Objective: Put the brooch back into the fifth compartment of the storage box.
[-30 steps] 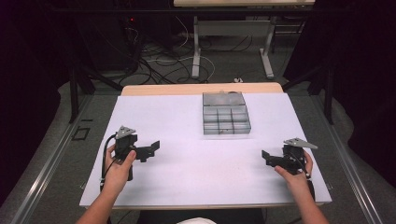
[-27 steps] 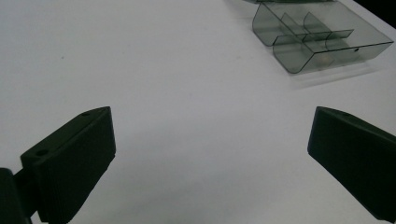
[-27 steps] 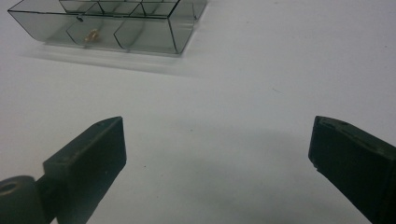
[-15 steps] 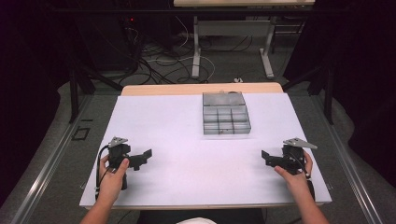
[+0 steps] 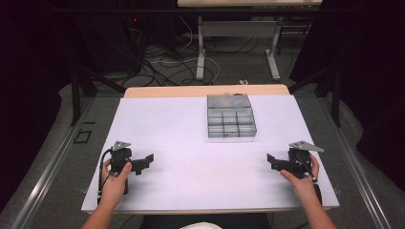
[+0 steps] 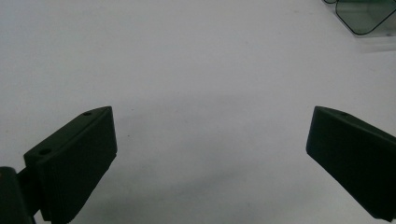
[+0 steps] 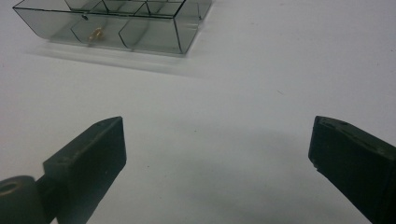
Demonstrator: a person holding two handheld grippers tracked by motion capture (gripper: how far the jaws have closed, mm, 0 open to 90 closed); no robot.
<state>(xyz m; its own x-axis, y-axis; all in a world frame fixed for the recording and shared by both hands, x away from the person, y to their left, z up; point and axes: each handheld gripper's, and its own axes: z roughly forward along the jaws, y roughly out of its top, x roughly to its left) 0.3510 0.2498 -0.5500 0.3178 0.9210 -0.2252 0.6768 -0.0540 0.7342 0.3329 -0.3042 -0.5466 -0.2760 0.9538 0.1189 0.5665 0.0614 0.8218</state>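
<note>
both tools, left tool (image 5: 145, 162) and right tool (image 5: 272, 161), gaping wide and empty, low over white tabletop (image 5: 191, 143). likely pre-start; next probably reaching toward clear compartment box (image 5: 231, 122).

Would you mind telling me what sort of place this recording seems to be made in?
Probably a lab or workshop: a white-topped table carrying a clear compartment box, loose cables on the floor behind, and another desk frame amid dark surroundings.

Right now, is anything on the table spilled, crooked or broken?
Nothing stands out. The clear box with compartments sits square and upright on the white table, with no spill around it. One small gold piece lies inside a compartment. Both tongs, left and right, are open and hold nothing.
</note>
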